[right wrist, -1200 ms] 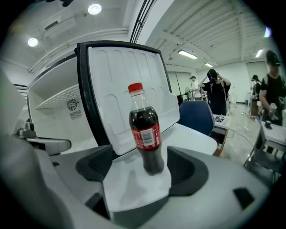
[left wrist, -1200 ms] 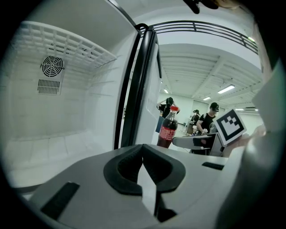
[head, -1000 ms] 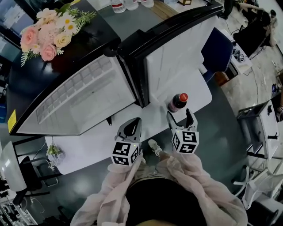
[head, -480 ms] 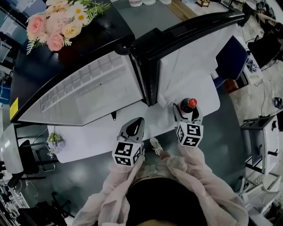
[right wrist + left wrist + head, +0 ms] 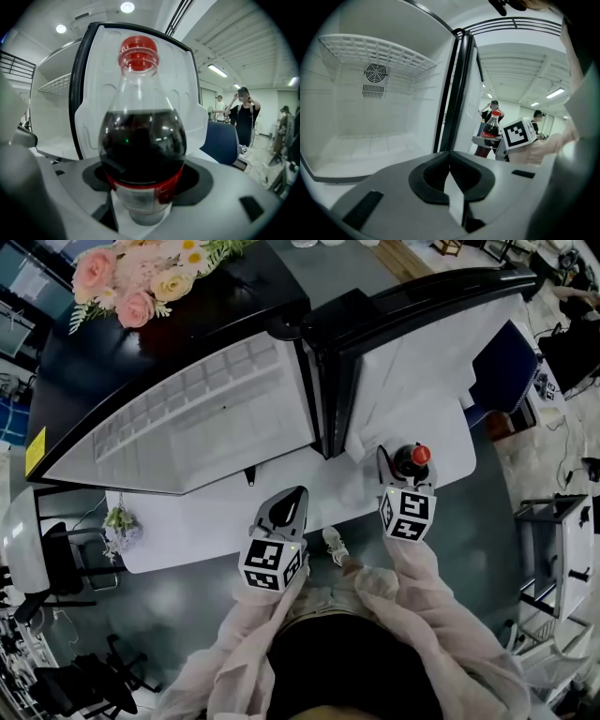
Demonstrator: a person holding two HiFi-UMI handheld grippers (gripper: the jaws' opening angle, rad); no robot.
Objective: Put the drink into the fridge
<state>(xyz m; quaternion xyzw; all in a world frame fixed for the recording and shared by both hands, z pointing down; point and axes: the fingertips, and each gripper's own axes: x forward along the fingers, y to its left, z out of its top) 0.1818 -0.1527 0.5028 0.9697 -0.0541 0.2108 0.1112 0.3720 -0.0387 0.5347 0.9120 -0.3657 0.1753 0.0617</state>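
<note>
A cola bottle (image 5: 418, 457) with a red cap stands upright on the white table (image 5: 187, 532), just in front of the fridge's open door (image 5: 412, 343). My right gripper (image 5: 406, 471) reaches around it: the bottle (image 5: 143, 140) fills the space between the jaws, which are closing, and I see no firm press on it. To the left, my left gripper (image 5: 289, 501) hovers over the table, shut with nothing in it. It faces the bare white fridge interior (image 5: 370, 117) with its wire shelf. The bottle (image 5: 491, 127) shows at that view's right.
Pink and white flowers (image 5: 150, 277) lie on the fridge's black top. A blue chair (image 5: 506, 371) stands right of the door, and a metal cart (image 5: 553, 549) farther right. People (image 5: 243, 112) stand in the background. The table edge is close to my body.
My right gripper has moved forward from short of the bottle until its jaws stand on both sides of it. The left gripper has hardly moved.
</note>
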